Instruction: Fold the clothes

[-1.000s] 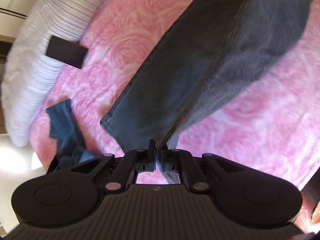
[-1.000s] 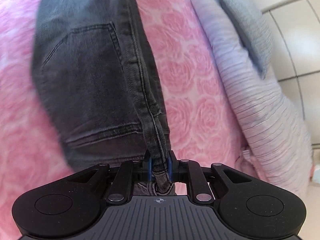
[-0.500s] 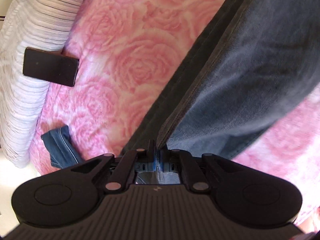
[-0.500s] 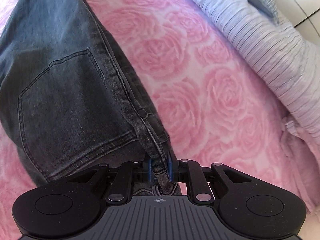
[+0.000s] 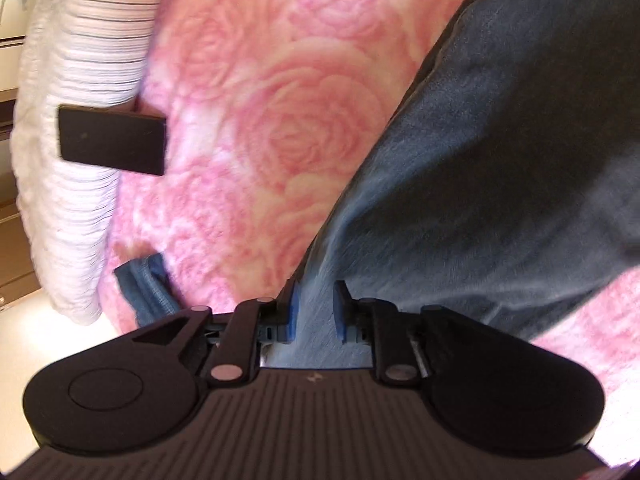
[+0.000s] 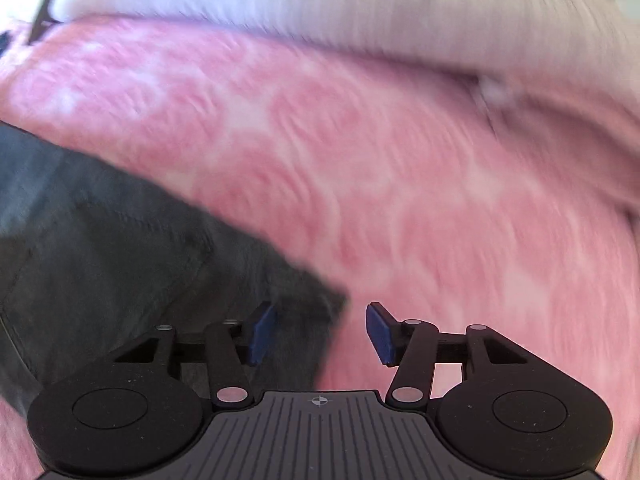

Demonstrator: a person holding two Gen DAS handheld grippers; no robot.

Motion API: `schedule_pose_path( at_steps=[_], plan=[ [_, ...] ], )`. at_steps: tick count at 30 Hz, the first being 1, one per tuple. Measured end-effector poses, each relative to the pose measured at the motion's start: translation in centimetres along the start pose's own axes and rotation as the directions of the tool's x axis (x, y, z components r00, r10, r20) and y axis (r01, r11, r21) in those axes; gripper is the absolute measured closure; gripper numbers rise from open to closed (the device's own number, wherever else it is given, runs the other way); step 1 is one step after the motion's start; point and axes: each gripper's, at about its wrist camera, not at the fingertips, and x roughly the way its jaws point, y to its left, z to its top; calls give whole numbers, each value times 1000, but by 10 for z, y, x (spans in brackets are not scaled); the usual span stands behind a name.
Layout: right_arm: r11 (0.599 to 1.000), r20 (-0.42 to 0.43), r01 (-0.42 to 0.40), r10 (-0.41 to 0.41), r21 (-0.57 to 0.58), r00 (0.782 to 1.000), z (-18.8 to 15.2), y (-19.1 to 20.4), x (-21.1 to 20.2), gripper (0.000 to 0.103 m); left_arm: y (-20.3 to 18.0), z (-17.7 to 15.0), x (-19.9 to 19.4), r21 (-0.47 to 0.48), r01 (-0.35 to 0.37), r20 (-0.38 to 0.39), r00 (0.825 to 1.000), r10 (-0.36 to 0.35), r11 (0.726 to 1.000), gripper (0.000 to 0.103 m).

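- Underneath everything lies the bed, covered by a pink rose-patterned blanket (image 5: 288, 128) that fills most of both wrist views.
- Along the blanket's far edge runs a white ribbed quilt (image 6: 360, 8) with thin dark stripes; in the left view it bunches down the left side.
- Dark grey jeans (image 5: 500, 152) lie spread on the blanket, running from the upper right of the left view down to the left gripper; in the right view one end of them, with seam stitching, sits at the lower left.
- A flat black rectangular object (image 5: 112, 140) rests where quilt meets blanket.
- A small piece of blue fabric (image 5: 148, 288) lies near the blanket's edge, partly hidden behind the left gripper.
- The left gripper (image 5: 316, 312) has just been opening; its fingers stand slightly apart with jeans cloth between them, not pinched.
- The right gripper (image 6: 320, 332) has also just been opening; its fingers stand wide apart, the corner of the jeans beside the left pad, nothing gripped.
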Motion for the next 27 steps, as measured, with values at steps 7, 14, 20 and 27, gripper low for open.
schedule_pose_path(
  at_steps=[7, 14, 20, 27],
  plan=[
    [1000, 118, -19, 19, -2, 993, -24, 32, -56, 51, -3, -57, -41, -46, -50, -6, 999, 50, 998, 76],
    [983, 187, -143, 162, -111, 969, -32, 121, -93, 51, -37, -145, -74, -60, -68, -5, 998, 68, 996, 73],
    [958, 189, -245, 272, -152, 944, -39, 218, -116, 51, -83, -189, -62, 3, -107, 74, 992, 106, 994, 73],
    [919, 224, -232, 311, -318, 924, -29, 352, -138, 51, -103, -207, 3, 93, -210, 296, 939, 175, 973, 73]
  ],
)
